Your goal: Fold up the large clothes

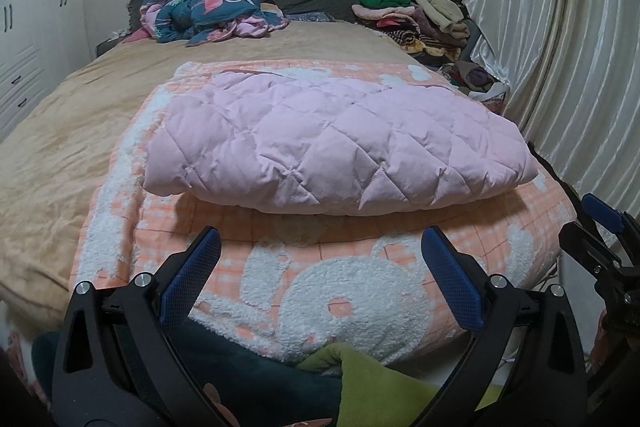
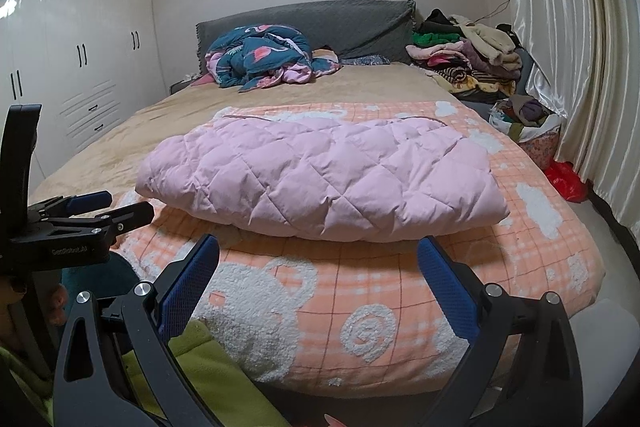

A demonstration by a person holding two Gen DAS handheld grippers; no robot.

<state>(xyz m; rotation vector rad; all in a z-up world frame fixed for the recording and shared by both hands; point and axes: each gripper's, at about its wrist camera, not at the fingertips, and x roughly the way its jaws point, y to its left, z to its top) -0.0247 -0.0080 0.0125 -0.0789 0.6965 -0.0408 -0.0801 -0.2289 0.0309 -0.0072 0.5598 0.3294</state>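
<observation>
Both tongs, left and right, gape empty before the folded pink quilted coat, its sleeves hidden.

Your spread fingers face only bare orange blanket before the folded pink quilted coat. Left of the coat, the tan bedsheet lies open. Right, the curtain and clothes pile crowd the bed's edge.

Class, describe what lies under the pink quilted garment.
The pink quilted garment rests on an orange checked blanket with white fleecy shapes. The blanket part beneath it is covered, so hidden.
</observation>
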